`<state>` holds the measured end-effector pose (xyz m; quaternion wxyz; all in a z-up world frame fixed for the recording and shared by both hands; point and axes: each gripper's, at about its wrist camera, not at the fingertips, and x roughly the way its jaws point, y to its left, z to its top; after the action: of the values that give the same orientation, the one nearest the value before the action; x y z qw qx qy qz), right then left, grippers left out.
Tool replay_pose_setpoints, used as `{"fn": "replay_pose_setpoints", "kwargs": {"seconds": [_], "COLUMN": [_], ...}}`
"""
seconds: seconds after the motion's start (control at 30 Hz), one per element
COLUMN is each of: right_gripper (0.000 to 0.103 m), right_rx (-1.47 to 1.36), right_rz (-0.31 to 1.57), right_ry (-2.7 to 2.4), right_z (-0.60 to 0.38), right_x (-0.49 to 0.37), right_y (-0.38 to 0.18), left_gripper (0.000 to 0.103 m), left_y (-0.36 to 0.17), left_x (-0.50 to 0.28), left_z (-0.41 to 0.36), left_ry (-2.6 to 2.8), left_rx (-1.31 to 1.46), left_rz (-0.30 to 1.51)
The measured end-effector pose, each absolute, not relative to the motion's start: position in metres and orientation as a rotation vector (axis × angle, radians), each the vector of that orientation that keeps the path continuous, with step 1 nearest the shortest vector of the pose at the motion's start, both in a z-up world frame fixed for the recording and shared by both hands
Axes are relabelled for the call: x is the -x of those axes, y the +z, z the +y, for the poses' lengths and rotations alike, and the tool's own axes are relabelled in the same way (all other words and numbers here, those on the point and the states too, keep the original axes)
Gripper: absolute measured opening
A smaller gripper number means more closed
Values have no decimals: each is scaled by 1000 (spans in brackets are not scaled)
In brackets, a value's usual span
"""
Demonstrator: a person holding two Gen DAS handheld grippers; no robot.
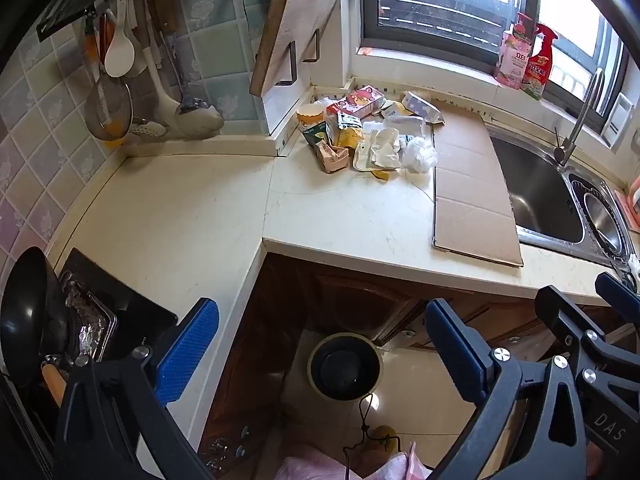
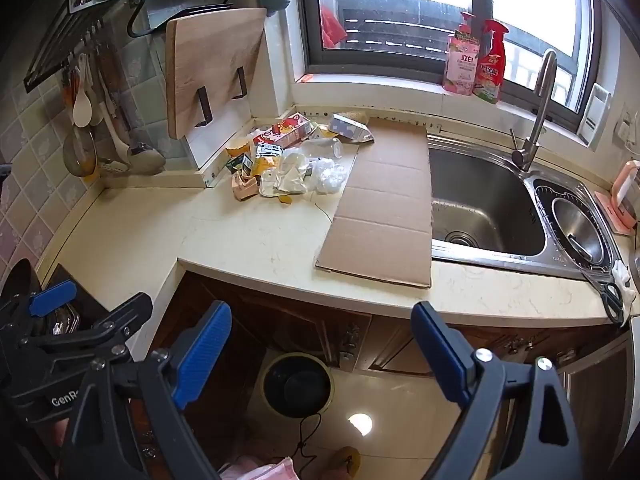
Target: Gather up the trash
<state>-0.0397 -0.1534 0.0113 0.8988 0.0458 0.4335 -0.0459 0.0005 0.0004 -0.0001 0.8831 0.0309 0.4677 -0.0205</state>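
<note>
Tongs both spread wide and empty, your left tongs (image 1: 320,344) and right tongs (image 2: 322,344) hanging above the floor bin (image 2: 298,385), touching nothing, trash pile (image 1: 360,132) well away in the worktop (image 1: 340,208) corner beside the cardboard sheet (image 2: 384,208).
</note>
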Motion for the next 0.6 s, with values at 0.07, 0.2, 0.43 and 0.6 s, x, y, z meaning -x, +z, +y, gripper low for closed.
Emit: {"fn": "replay_pose_setpoints", "kwargs": {"seconds": [0.07,0.2,0.43,0.6], "right_gripper": [92,92,92,92], "right_rx": [-101,-96,-104,-102], "right_rz": [901,897,901,901], "right_ry": [-93,-94,-94,-94], "right_z": [-154,-154,-155,-154], "right_x": [39,39,39,39], "right_y": [11,11,10,10], "left_gripper": [102,102,101,101], "left_y": [0,-2,-4,-6], "left_x": [-1,-2,-2,-1], "left_z": [1,-1,-2,-1], "left_ry": [-44,-45,-54,-57], "left_rx": [-61,-68,-60,-49], "left_rz": [972,970,977,980]}}
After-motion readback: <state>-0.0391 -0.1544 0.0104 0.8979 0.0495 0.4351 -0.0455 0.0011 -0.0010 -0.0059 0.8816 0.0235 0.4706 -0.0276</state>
